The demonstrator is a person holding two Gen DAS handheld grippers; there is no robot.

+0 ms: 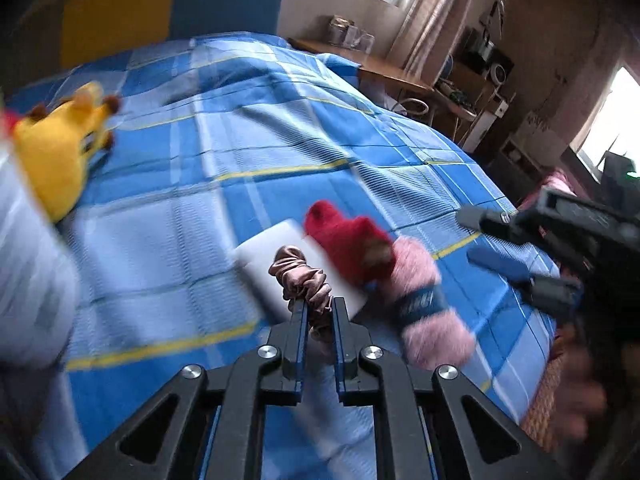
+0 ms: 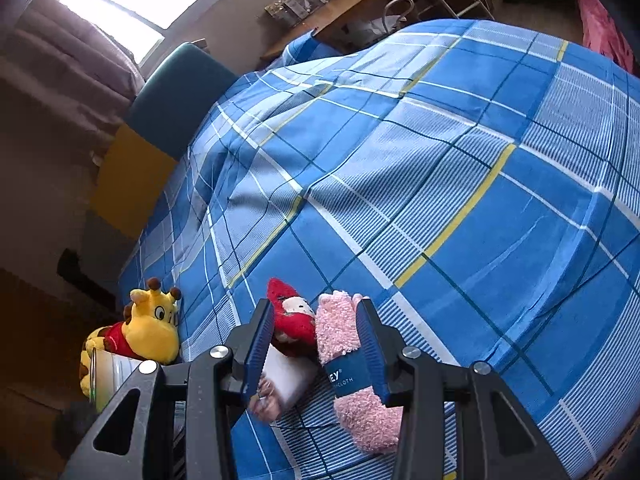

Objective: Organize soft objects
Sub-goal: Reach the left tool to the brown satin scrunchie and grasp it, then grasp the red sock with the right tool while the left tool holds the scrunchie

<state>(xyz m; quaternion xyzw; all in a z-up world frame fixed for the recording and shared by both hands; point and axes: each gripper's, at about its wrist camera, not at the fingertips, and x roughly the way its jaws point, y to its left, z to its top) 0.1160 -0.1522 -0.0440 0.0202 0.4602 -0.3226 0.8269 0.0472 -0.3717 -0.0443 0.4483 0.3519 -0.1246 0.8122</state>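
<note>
My left gripper (image 1: 318, 306) is shut on a pink satin scrunchie (image 1: 302, 276), held over a white sponge block (image 1: 276, 264) on the blue plaid bed (image 1: 240, 152). Beside it lie a red plush toy (image 1: 348, 240) and a pink fluffy cloth roll with a blue label (image 1: 424, 300). My right gripper (image 2: 316, 312) is open above the red plush (image 2: 292, 320) and the pink roll (image 2: 352, 360), its jaws on either side of them. It also shows in the left wrist view (image 1: 500, 240). The scrunchie (image 2: 266, 400) and the sponge (image 2: 286, 376) show partly behind its left finger.
A yellow giraffe plush in a red shirt (image 2: 140, 328) lies at the bed's left edge, also in the left wrist view (image 1: 60, 148). A yellow and teal headboard (image 1: 160, 8) stands at the far end. A wooden desk (image 1: 380, 68) stands beyond the bed.
</note>
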